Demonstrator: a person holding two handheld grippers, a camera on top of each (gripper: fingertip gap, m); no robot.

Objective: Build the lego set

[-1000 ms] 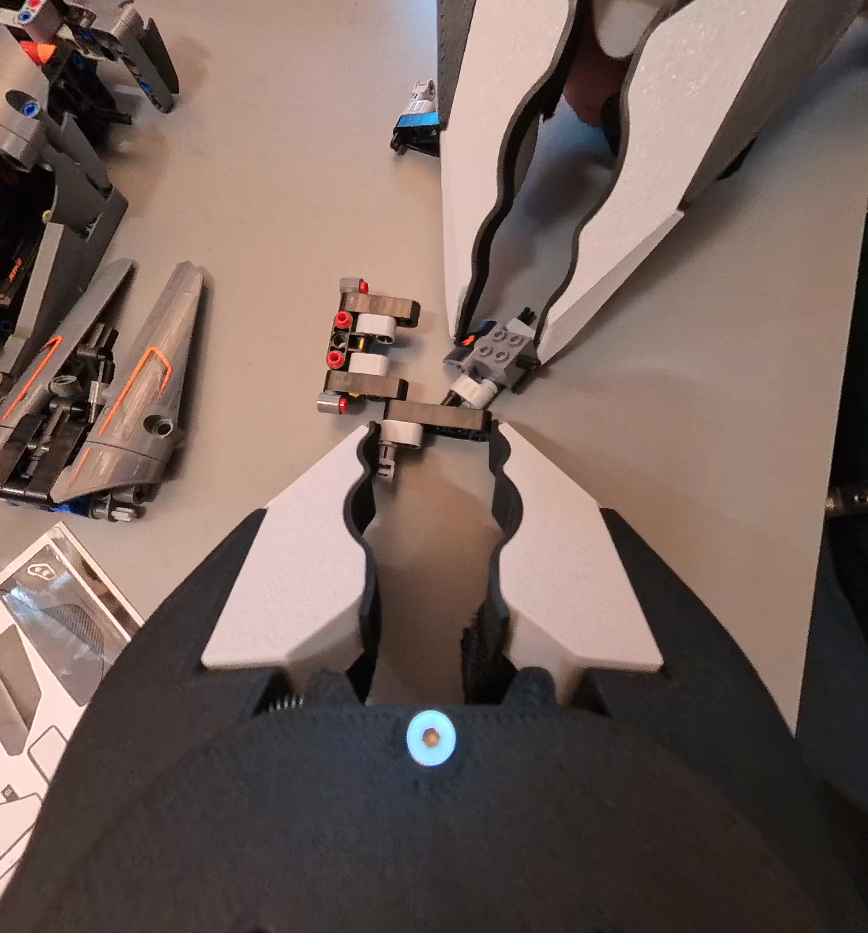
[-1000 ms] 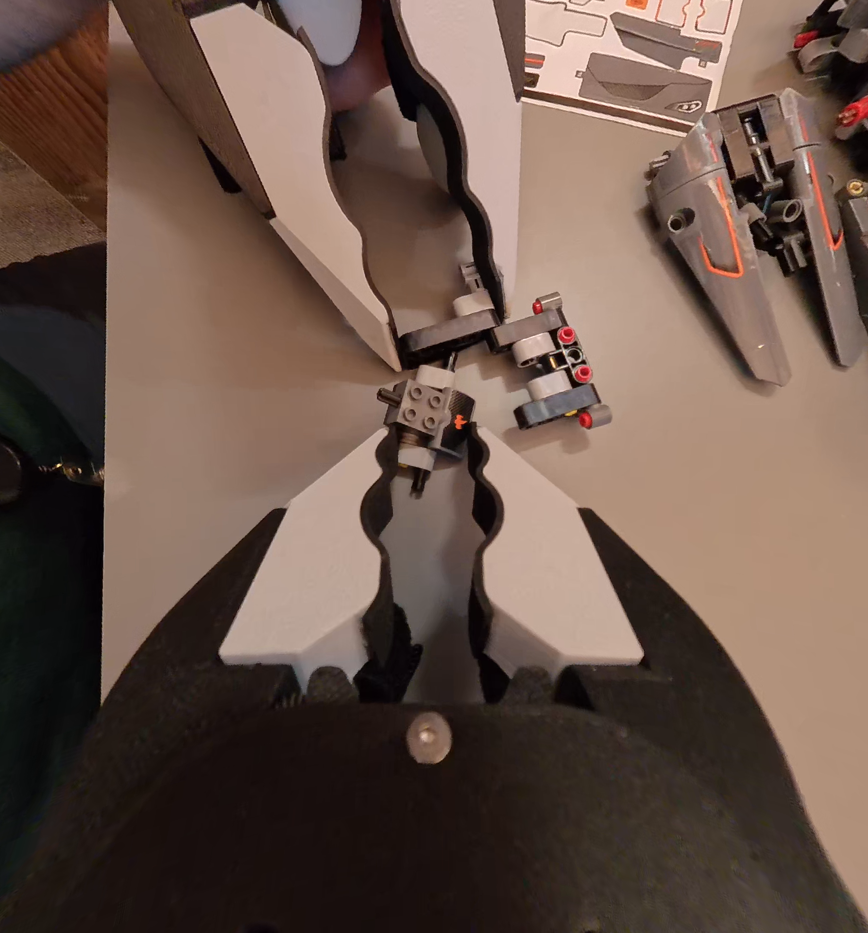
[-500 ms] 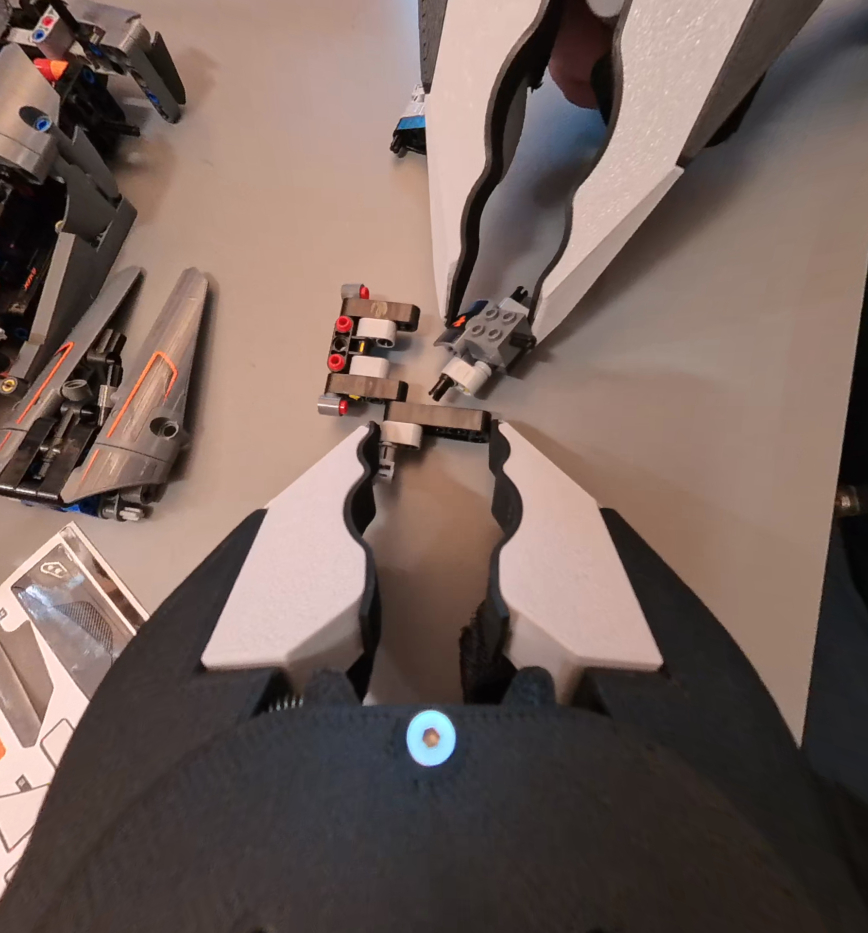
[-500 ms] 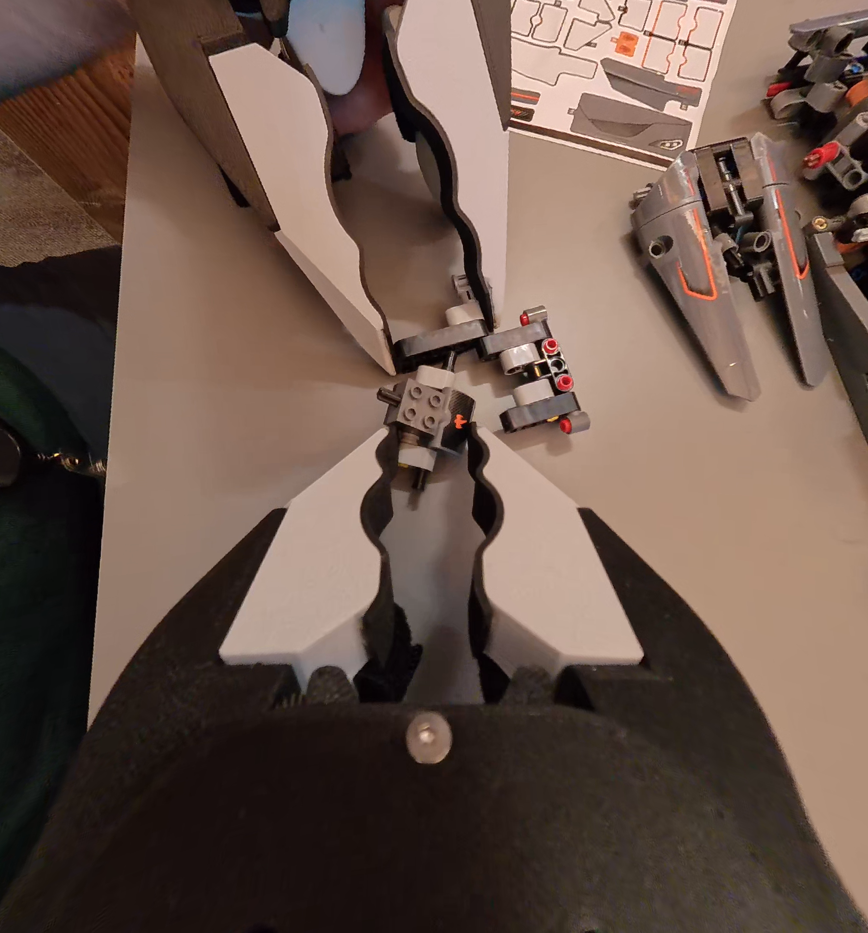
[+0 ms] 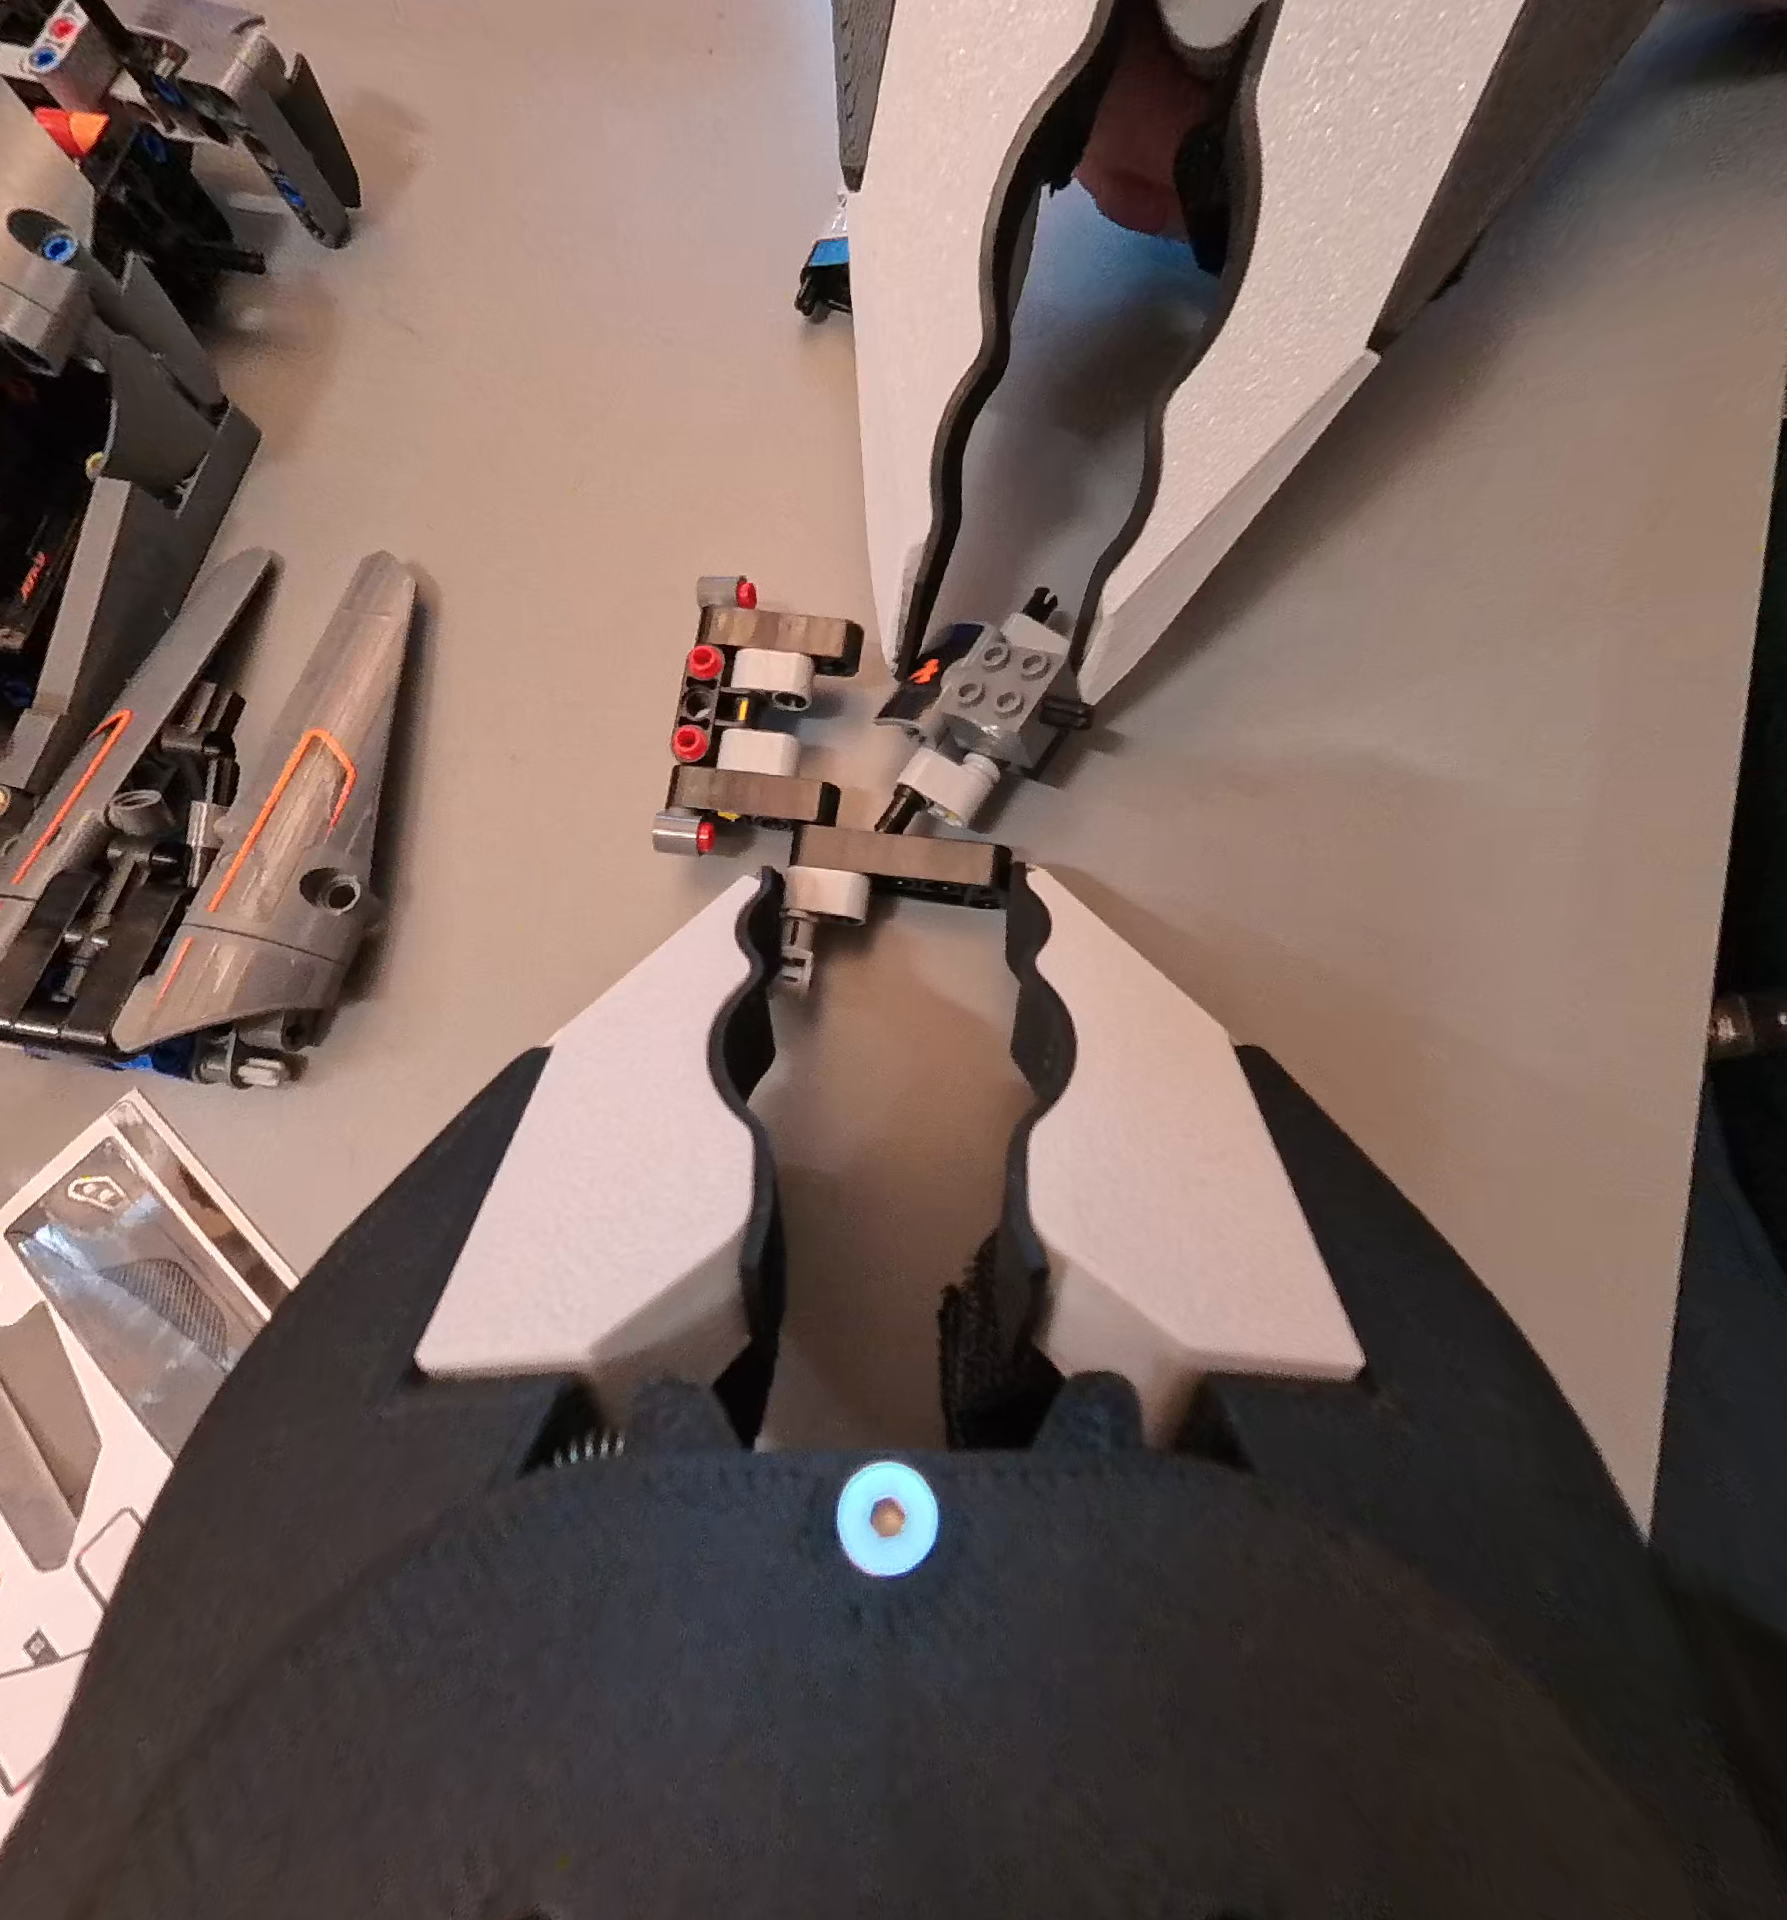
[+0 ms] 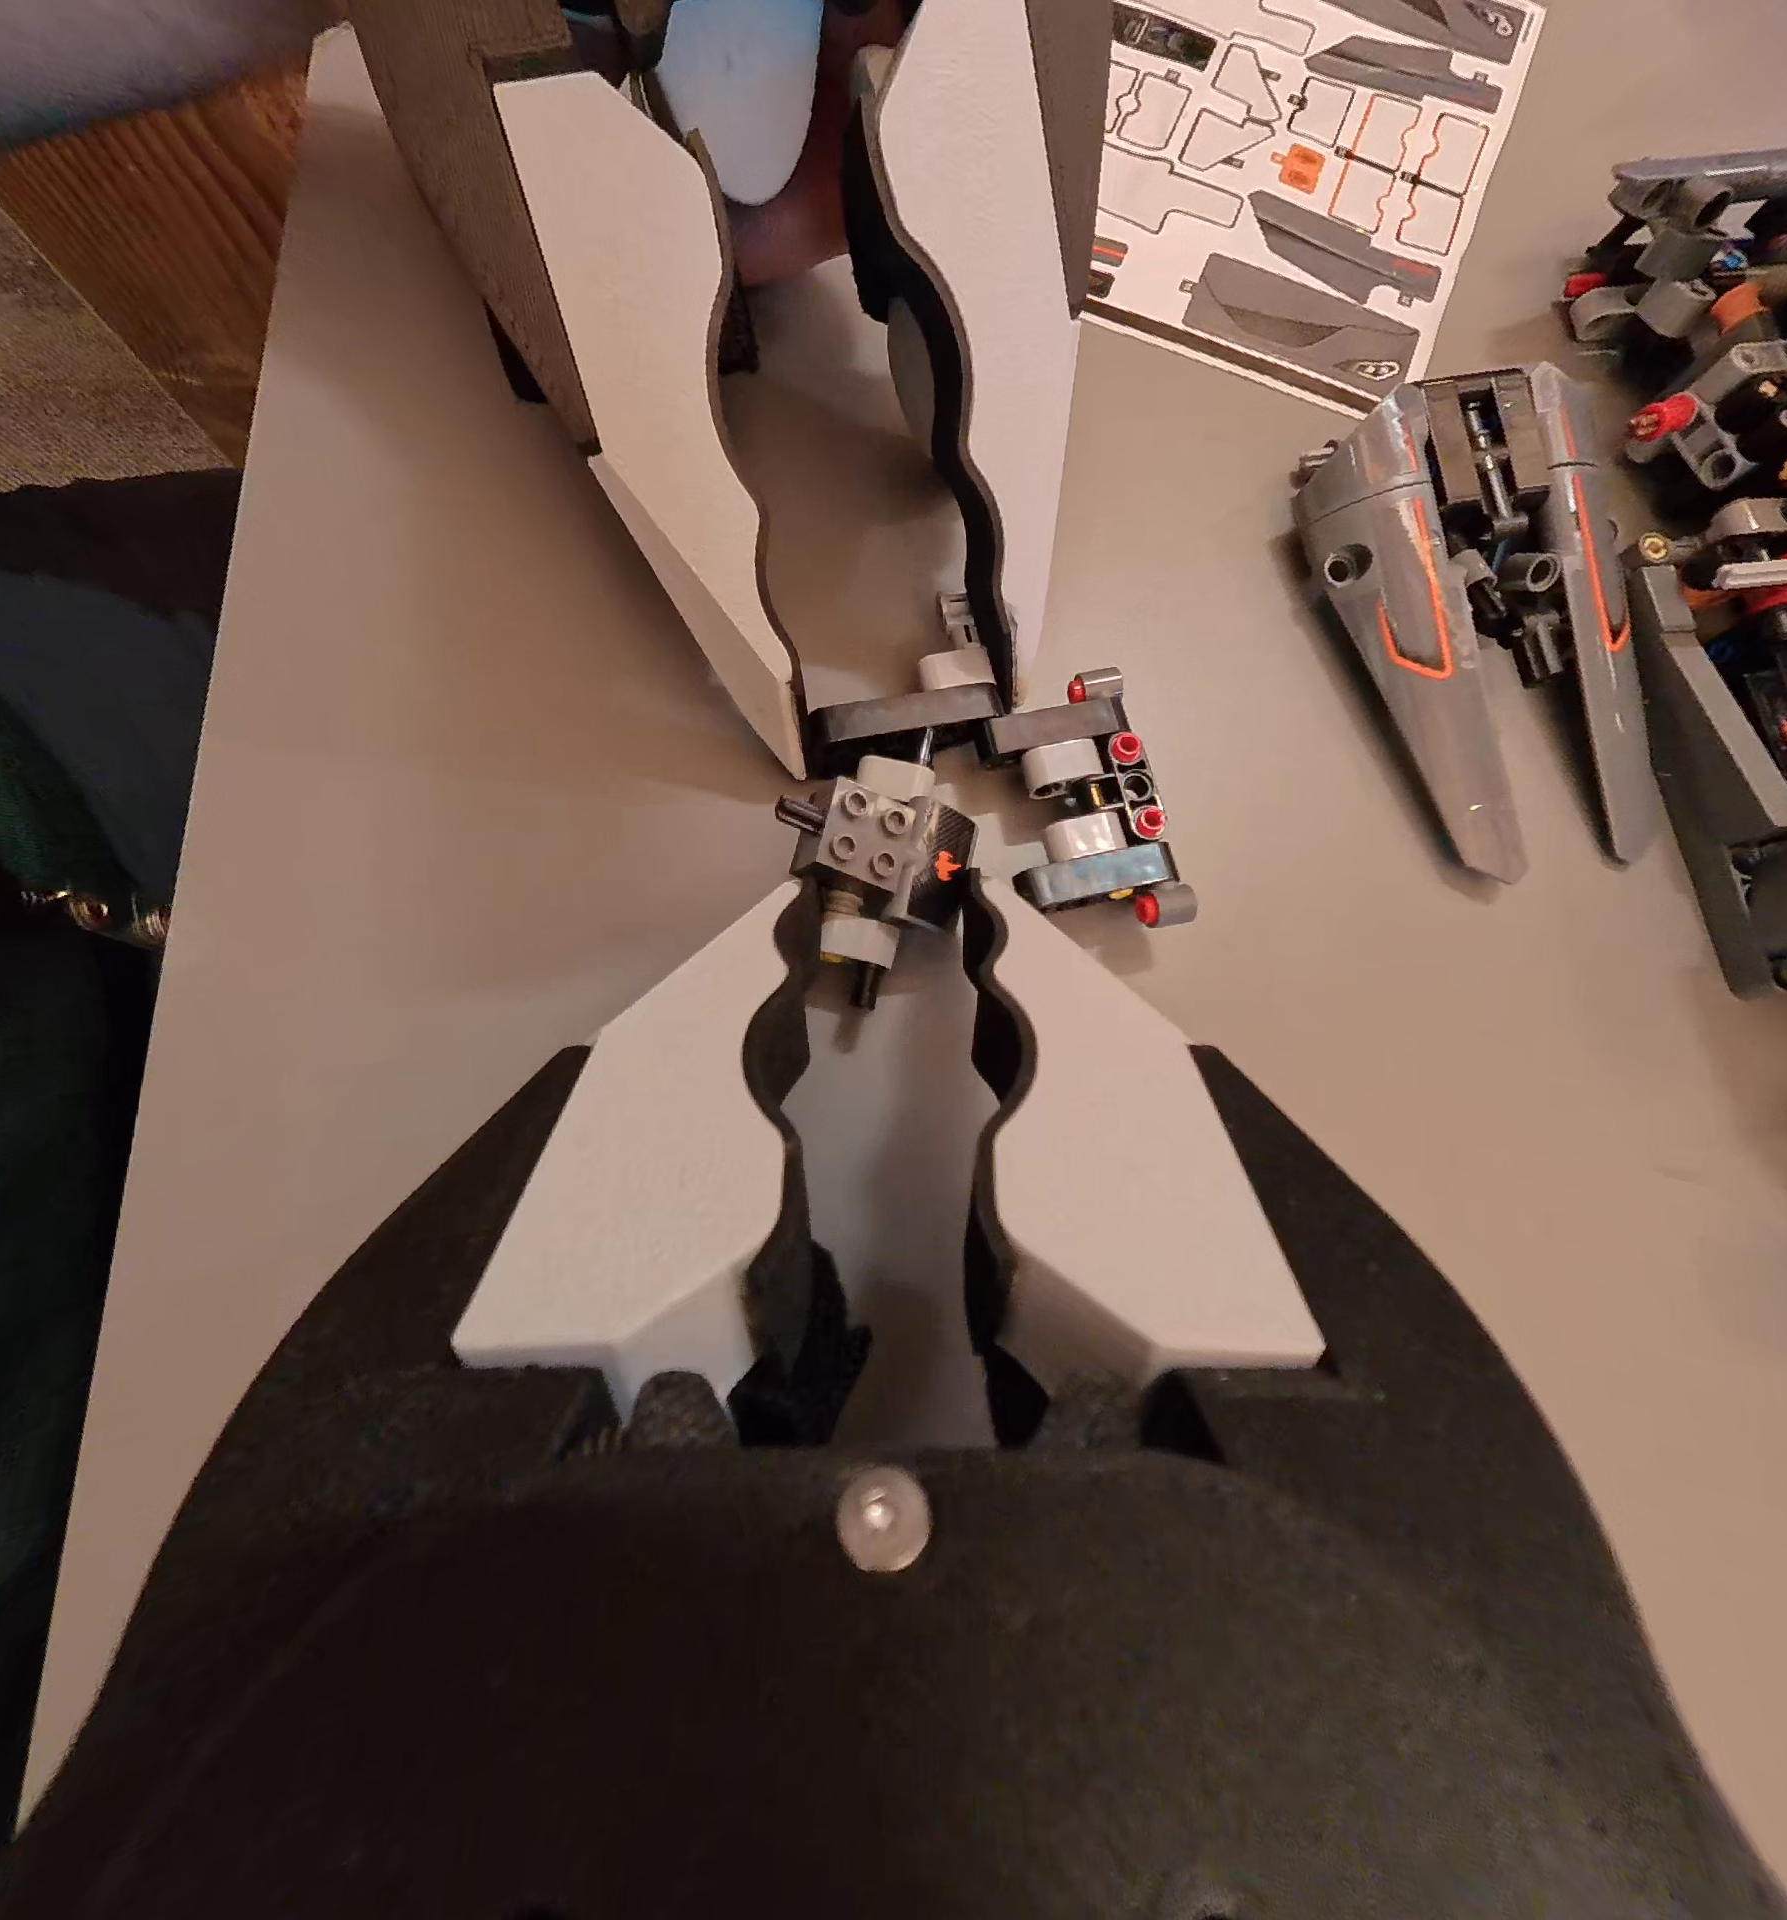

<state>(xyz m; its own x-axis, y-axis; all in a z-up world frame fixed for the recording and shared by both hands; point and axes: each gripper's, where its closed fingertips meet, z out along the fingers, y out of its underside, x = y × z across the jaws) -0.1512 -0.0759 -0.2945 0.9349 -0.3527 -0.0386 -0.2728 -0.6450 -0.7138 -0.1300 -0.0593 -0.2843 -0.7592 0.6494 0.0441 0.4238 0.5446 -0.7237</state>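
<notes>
My left gripper [image 5: 889,883] is shut on a black beam [image 5: 899,871] that carries a white bush and a grey pin. The beam seems joined to a small black frame with red pins [image 5: 754,717] lying on the grey table [image 5: 556,416]. My right gripper [image 6: 889,899] is shut on a grey studded block assembly [image 6: 878,842] with a white bush and a black axle. The axle tip points at the beam [image 6: 899,717] and touches or nearly touches it. The two grippers face each other: the right one [image 5: 993,665] shows opposite in the left wrist view, the left one [image 6: 904,707] in the right wrist view.
A pair of grey wing panels with orange lines [image 5: 193,831] lies to the left, a larger dark model [image 5: 37,312] behind it. A sticker sheet [image 5: 58,1351] lies near left. A small blue piece [image 5: 827,260] sits far off. The table edge [image 5: 1699,935] runs close on the right. The tips of both grippers are at nearly the same place.
My right gripper drew its block assembly slightly away from the beam, then brought it back, so the axle tip is at the beam again. My left gripper kept its hold.
</notes>
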